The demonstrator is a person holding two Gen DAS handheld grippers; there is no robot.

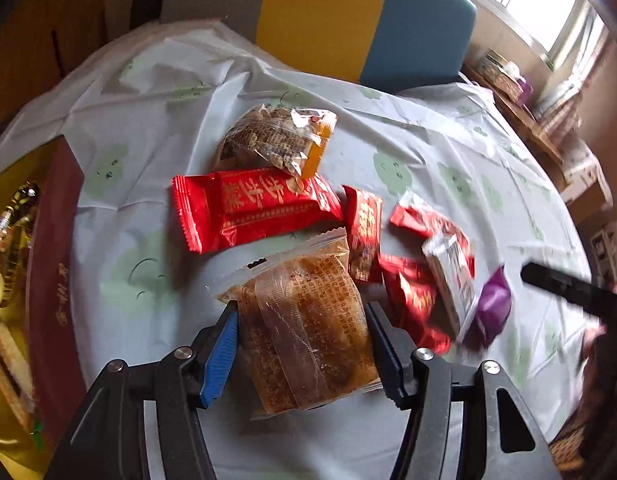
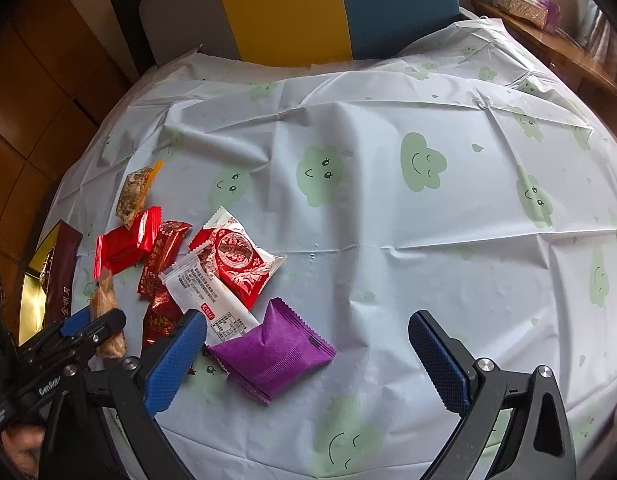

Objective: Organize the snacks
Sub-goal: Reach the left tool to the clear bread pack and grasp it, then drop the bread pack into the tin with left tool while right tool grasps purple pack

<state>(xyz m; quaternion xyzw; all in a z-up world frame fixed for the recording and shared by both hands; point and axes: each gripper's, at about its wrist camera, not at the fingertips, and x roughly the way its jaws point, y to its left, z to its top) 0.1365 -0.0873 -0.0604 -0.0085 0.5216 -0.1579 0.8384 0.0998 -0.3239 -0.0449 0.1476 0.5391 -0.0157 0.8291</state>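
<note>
My left gripper is shut on a clear packet of brown cake, its blue pads pressing both sides; it also shows in the right wrist view. Behind it lie a large red packet, a clear nut-brittle packet, small red packets, a white-and-red packet and a purple packet. My right gripper is open and empty above the cloth. The purple packet lies just inside its left finger. The round-printed red packet lies beyond.
A dark red and gold gift box stands at the table's left edge, also in the right wrist view. The white tablecloth with green smiley clouds covers the round table. A yellow and blue chair stands behind.
</note>
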